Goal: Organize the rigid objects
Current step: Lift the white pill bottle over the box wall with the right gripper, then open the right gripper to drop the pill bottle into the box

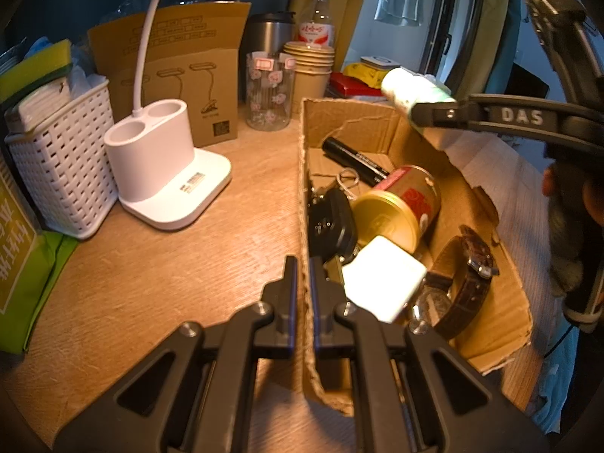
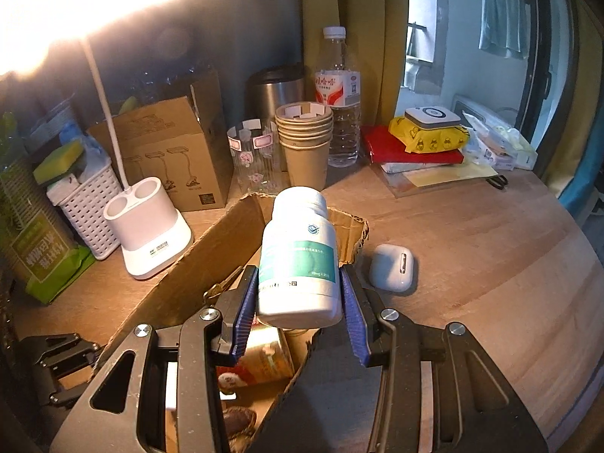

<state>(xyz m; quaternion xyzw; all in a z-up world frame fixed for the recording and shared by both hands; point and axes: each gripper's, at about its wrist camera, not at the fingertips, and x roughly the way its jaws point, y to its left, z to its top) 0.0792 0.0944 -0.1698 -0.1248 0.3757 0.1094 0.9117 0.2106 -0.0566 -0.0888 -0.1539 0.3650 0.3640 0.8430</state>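
Note:
An open cardboard box [image 1: 381, 120] lies on the wooden table. It holds a black marker [image 1: 355, 158], a gold can [image 1: 400, 204], a black key fob [image 1: 332, 222], a white charger cube [image 1: 381, 283] and a brown-strap watch [image 1: 464, 283]. My left gripper [image 1: 304, 264] is shut on the box's left wall. My right gripper [image 2: 298, 275] is shut on a white pill bottle [image 2: 298, 260] with a green label and holds it upright over the box; the pill bottle [image 1: 411, 88] hangs above the far right wall. A white earbud case [image 2: 392, 268] lies right of the box.
Left of the box stand a white lamp base [image 1: 162, 173] and a white basket [image 1: 64, 173]. Behind are a lamp carton [image 1: 188, 87], a glass [image 1: 270, 90], stacked paper cups [image 2: 305, 143], a water bottle [image 2: 339, 102] and a steel flask [image 2: 277, 90]. Red and yellow packets [image 2: 419, 143] sit at back right.

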